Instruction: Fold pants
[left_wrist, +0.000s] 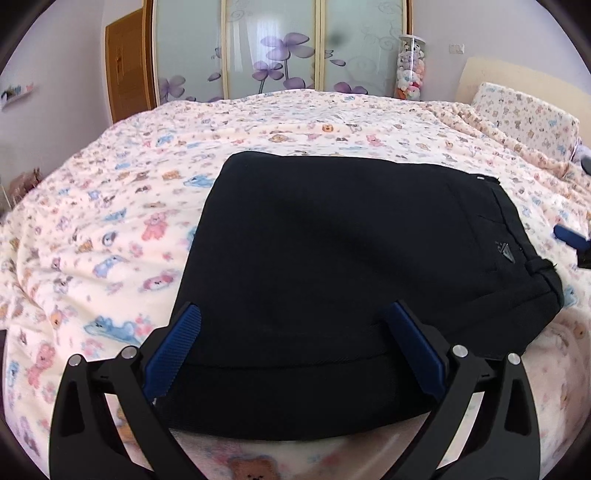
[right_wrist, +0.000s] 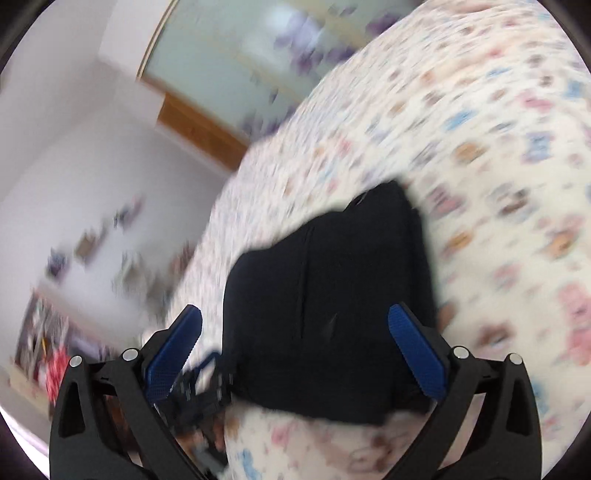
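Blue-padded fingers of the left gripper stand spread wide, grasping nothing, poised over the near folded edge of the black pants, which lie as a compact folded bundle on the bear-print bedspread. In its blurred view the right gripper is likewise released, just beside the bundle's waistband end. My worry: with neither of the 2 grippers pinning it, a careless nudge could drag the top layer askew on the soft bedding and undo the fold.
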